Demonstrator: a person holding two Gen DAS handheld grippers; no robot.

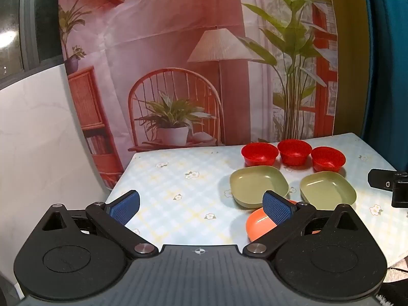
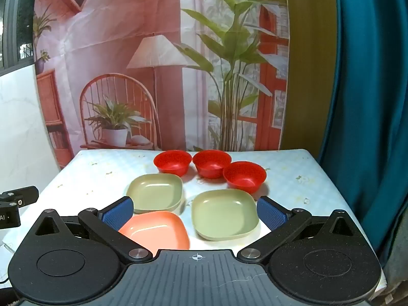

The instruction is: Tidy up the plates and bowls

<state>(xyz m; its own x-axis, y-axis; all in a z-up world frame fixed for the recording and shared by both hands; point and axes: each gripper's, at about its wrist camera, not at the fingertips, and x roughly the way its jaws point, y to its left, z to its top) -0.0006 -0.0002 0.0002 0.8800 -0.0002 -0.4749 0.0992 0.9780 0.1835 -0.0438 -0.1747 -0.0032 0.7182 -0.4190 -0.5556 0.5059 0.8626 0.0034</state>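
Note:
Three red bowls [image 2: 173,162] [image 2: 211,162] [image 2: 244,176] stand in a row at the back of the table. In front of them sit a green plate [image 2: 155,191], which looks stacked on another, and a second green plate [image 2: 224,213]. An orange plate [image 2: 159,229] lies nearest. My right gripper [image 2: 195,213] is open and empty above the near plates. My left gripper [image 1: 201,206] is open and empty over bare tablecloth, left of the dishes; its right finger covers part of the orange plate [image 1: 257,223].
The table has a light floral checked cloth [image 1: 178,178]. A printed backdrop hangs behind it and a blue curtain [image 2: 369,102] on the right. Each gripper shows at the other view's edge, the right one in the left wrist view [image 1: 390,186].

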